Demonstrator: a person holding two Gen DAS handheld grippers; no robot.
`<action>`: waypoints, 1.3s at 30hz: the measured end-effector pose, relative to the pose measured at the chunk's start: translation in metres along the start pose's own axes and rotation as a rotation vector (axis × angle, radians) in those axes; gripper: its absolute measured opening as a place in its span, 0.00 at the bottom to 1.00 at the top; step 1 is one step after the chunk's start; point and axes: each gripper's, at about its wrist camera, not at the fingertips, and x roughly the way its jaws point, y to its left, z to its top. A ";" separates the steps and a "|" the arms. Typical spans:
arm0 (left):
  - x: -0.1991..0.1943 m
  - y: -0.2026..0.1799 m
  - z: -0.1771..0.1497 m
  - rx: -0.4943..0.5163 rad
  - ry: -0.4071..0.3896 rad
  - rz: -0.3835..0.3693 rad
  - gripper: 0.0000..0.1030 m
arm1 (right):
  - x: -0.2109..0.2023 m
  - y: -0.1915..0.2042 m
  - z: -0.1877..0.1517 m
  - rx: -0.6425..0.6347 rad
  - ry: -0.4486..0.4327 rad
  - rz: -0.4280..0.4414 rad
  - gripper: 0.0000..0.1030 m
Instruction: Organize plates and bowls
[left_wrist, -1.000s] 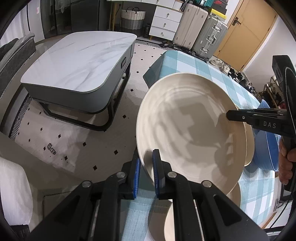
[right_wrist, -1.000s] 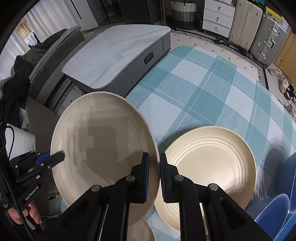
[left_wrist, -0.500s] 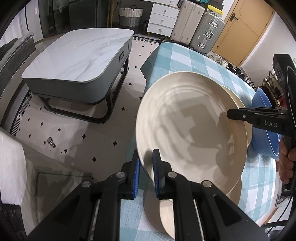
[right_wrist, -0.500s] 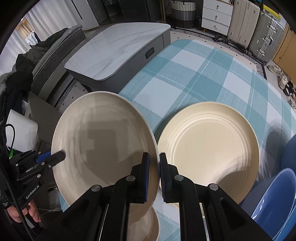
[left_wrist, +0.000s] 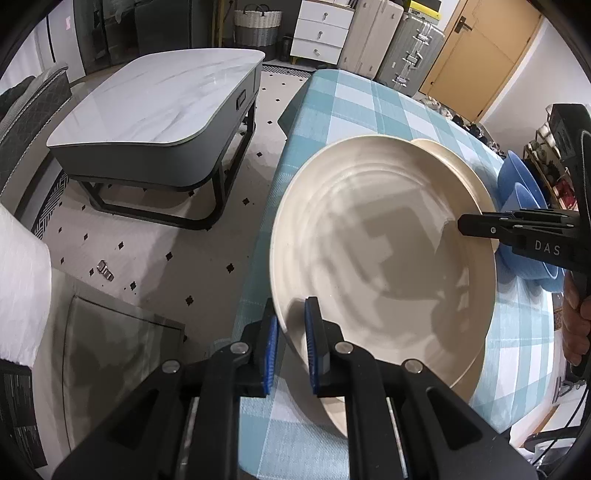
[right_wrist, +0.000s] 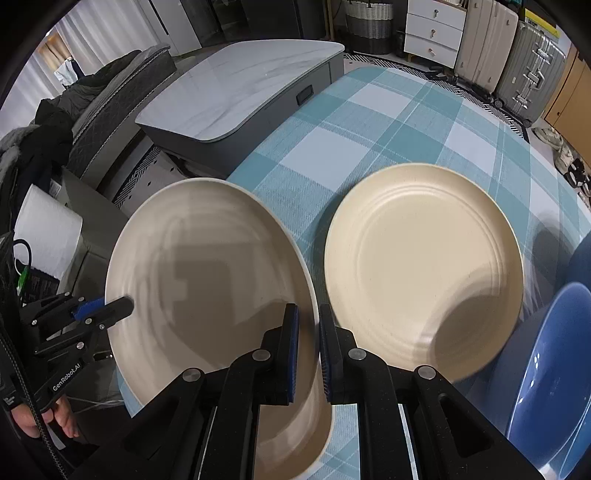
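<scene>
The left gripper (left_wrist: 290, 354) and right gripper (right_wrist: 306, 352) both clamp opposite rims of the tilted cream plate (left_wrist: 380, 254), hiding the rim between their pads. Beyond the right fingers, a second plate (right_wrist: 424, 262) lies flat on the checked tablecloth (right_wrist: 351, 144); the blue bowls (left_wrist: 517, 192) are cut off.

Bare checked cloth (right_wrist: 388, 122) lies open on the far side, while a cream plate (right_wrist: 424, 258) and blue bowls (right_wrist: 550, 373) crowd the near right.
</scene>
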 end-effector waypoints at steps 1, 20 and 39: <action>-0.001 -0.001 -0.001 0.003 0.001 -0.001 0.10 | -0.001 0.000 -0.004 0.000 -0.001 -0.001 0.10; -0.005 -0.018 -0.036 0.061 0.015 0.033 0.10 | -0.001 -0.003 -0.050 0.016 0.011 0.014 0.10; 0.004 -0.035 -0.044 0.129 0.047 0.080 0.12 | 0.003 -0.009 -0.073 0.018 0.018 0.010 0.10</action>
